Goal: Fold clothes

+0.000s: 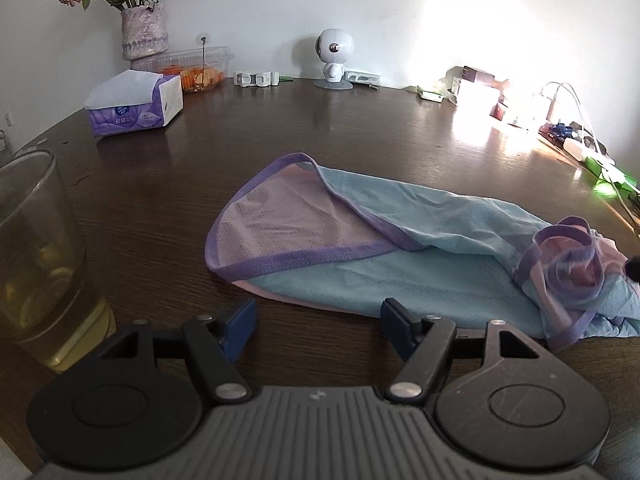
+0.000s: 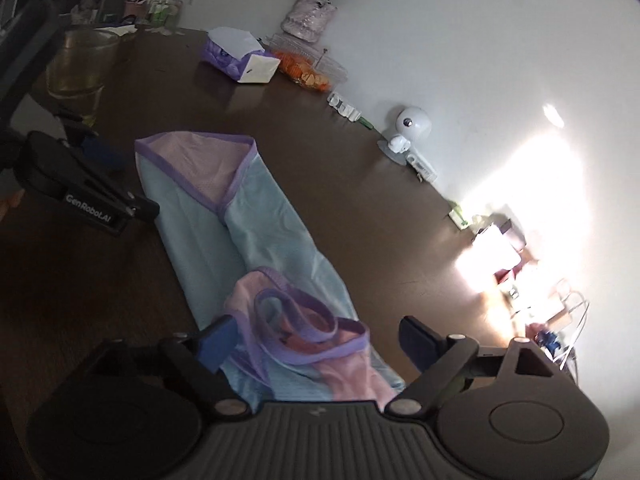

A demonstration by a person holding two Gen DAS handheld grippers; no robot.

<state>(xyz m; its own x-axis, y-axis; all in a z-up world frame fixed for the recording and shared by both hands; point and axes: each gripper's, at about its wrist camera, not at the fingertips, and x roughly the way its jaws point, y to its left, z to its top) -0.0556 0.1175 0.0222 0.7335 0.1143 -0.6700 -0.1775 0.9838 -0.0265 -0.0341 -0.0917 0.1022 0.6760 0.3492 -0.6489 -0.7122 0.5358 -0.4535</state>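
A light blue mesh garment (image 1: 400, 268) with purple trim and pink lining lies stretched across the dark wooden table (image 1: 160, 208). Its left end is folded back and shows the pink inside; its right end is bunched with purple straps (image 1: 568, 256). My left gripper (image 1: 318, 324) is open and empty just in front of the garment's near edge. In the right wrist view the garment (image 2: 248, 240) runs away from me. My right gripper (image 2: 316, 344) is open, its jaws on either side of the bunched strap end (image 2: 304, 328). The left gripper's body (image 2: 88, 196) shows at the garment's far end.
A glass of yellowish drink (image 1: 36, 248) stands close to my left gripper's left side. A tissue pack (image 1: 136, 104), a flower vase (image 1: 144, 28), a clear food box (image 1: 196, 68) and a small white robot figure (image 1: 334, 58) stand along the wall. Boxes and cables (image 1: 560, 120) crowd the right edge.
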